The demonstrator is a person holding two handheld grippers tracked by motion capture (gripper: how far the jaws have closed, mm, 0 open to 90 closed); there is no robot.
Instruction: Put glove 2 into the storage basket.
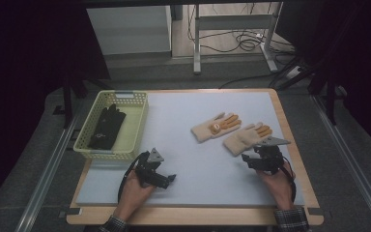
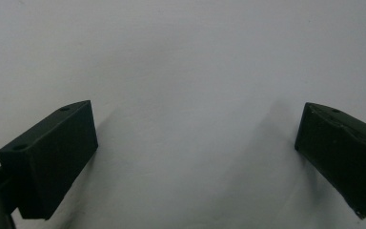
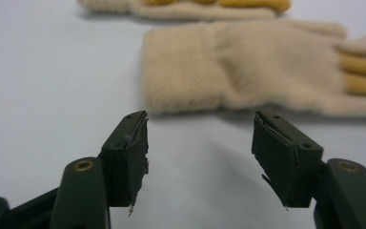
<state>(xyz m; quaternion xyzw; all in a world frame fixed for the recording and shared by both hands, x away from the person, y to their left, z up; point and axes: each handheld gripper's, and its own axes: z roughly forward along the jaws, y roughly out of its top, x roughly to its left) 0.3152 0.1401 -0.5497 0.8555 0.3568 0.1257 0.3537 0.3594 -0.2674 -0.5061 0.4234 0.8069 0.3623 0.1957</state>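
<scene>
right gripper low over the mat, jaws partly apart, nothing between them, just short of the cuff of the near cream glove. second cream glove lies just beyond it. left gripper jaws wide, empty, over bare white mat. black glove in yellow basket, far left.

Dim room, cable-strewn floor

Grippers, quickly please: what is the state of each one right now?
Left gripper: open, holding nothing, over the bare mat.
Right gripper: open, holding nothing, just short of the cream glove.
</scene>
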